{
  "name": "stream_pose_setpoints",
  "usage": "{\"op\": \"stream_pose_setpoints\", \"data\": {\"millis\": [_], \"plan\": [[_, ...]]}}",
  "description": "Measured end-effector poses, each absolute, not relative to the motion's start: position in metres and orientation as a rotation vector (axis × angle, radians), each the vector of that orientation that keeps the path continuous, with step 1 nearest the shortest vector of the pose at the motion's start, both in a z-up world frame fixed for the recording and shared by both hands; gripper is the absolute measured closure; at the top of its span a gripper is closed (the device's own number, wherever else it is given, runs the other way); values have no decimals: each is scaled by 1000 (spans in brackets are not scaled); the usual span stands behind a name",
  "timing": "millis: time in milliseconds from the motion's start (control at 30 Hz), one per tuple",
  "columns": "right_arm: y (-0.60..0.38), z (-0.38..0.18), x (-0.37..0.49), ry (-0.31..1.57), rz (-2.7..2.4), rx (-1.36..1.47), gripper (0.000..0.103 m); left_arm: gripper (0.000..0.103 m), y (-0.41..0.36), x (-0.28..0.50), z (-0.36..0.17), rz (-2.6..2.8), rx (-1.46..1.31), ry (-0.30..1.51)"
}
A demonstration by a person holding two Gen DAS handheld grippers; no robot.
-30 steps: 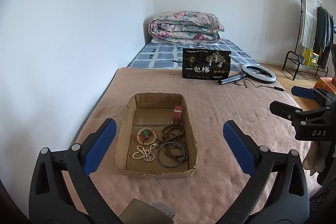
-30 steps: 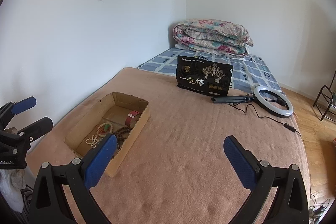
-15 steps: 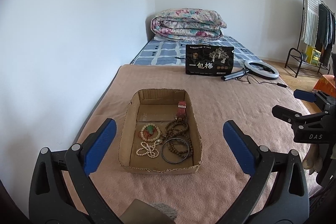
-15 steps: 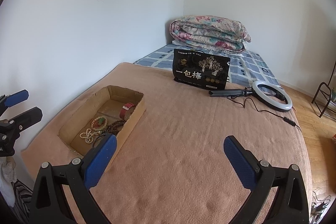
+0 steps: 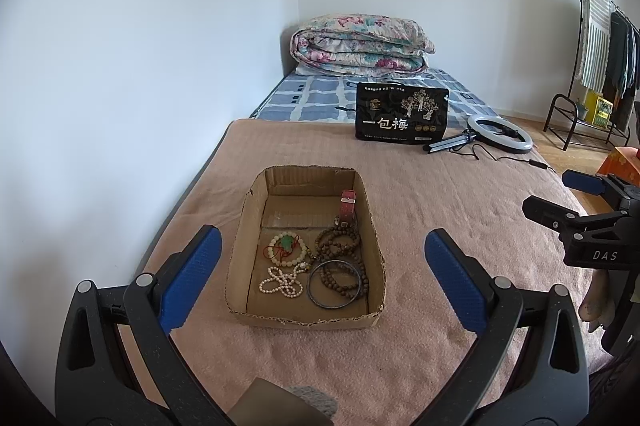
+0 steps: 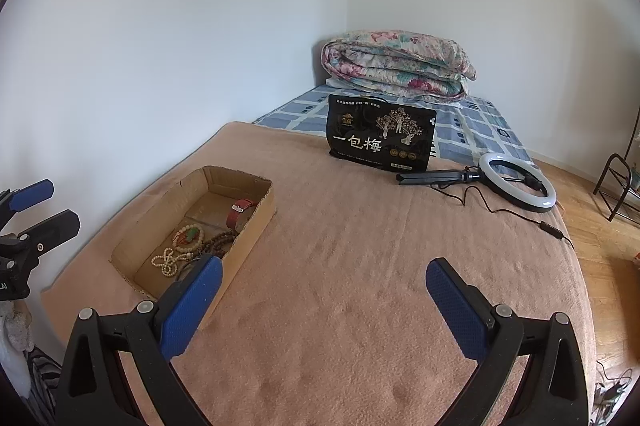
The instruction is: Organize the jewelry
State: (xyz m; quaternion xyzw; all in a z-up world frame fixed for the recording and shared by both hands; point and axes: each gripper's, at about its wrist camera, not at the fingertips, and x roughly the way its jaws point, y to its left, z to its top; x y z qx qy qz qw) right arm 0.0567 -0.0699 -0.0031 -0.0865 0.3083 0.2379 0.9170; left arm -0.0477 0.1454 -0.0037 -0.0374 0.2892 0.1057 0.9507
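Only the left view shows the dark bangle in the box, which sits centred ahead of the spread left jaws, while the right jaws, also spread, face bare blanket.

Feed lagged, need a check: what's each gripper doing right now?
Left gripper: open, holding nothing, above the cardboard box of jewelry.
Right gripper: open, holding nothing, over the blanket.

Open cardboard box ahead between the left fingers, holding white bead strands, brown bead strands, dark bangle, red watch.
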Motion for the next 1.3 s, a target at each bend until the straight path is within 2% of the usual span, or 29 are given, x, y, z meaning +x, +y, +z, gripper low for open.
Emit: {"op": "stream_pose_setpoints", "data": {"millis": [1300], "plan": [[-75,-5,60,651,477,-166,0,0,149,-47,-2,222,-75,582]]}}
